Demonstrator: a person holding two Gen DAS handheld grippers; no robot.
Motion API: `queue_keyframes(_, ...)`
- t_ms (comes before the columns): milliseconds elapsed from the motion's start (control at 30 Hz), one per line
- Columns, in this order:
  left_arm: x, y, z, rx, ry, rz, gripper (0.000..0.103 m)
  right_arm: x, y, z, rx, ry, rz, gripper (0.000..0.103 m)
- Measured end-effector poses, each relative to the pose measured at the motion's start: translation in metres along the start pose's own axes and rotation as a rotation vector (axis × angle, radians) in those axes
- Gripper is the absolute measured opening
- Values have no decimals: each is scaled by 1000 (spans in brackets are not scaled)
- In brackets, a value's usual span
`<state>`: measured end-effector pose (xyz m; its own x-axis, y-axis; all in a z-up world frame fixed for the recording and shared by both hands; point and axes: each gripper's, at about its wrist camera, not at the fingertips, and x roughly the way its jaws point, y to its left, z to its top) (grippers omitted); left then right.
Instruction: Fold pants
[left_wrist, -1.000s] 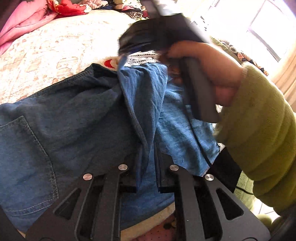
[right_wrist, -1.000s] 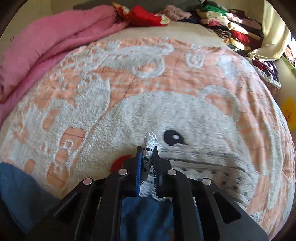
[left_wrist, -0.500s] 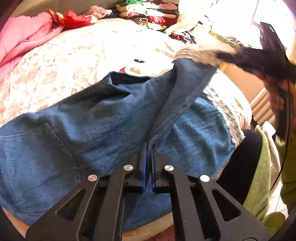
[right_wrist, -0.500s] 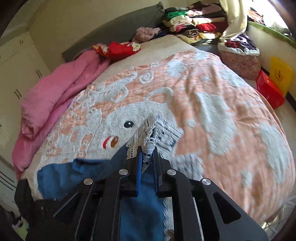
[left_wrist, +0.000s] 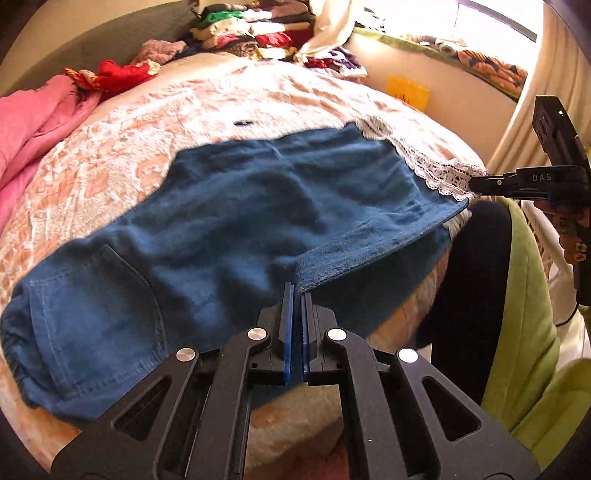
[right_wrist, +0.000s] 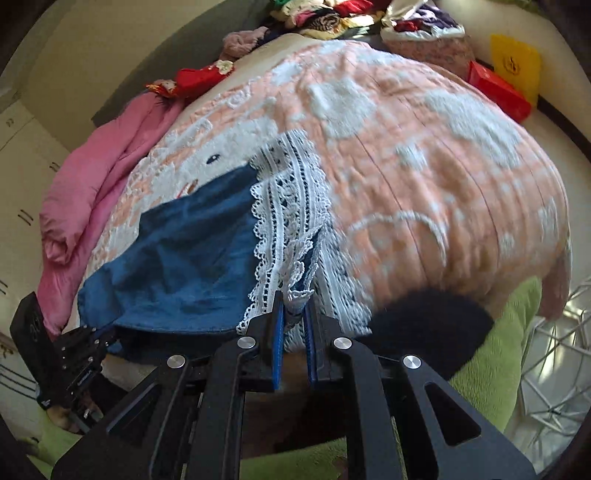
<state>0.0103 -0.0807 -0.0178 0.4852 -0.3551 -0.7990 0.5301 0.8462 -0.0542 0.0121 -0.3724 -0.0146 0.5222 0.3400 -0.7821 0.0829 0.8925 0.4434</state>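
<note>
Denim filled most of the left wrist view: the blue pants (left_wrist: 236, 221) lay spread across the peach-and-white bedspread (left_wrist: 155, 122), back pocket (left_wrist: 92, 306) at the left, legs running rightward to the white lace hem (left_wrist: 436, 173). A pink quilt (left_wrist: 33, 122) sat bunched along the far left side of the bed, with a stack of folded clothes (left_wrist: 258, 29) at the head. The left gripper (left_wrist: 295, 295) was clenched on a raised fold of the pants' near edge, blue pads nearly meeting with the cloth between them. Further right, the right gripper (right_wrist: 293, 306) pinched the lace hem at the corner of the leg end, jaws closed down on it, that corner lifted slightly off the bed. A yellow bag (right_wrist: 515, 64) and a red box (right_wrist: 496, 92) stood beyond the bed's right edge.
</note>
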Motion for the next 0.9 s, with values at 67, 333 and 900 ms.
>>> queue_keyframes(67, 2, -2, -3, 5, 16, -9, 0, 3, -6, -4, 19, 17, -4, 9)
queue_keyframes(333, 15, -9, -10, 22, 71, -32, 2, 22, -7, -2, -20, 38, -114, 10)
queue_keyframes(900, 23, -7, -18, -1, 108, -52, 2, 41, 138, -71, -899, 59, -95, 36)
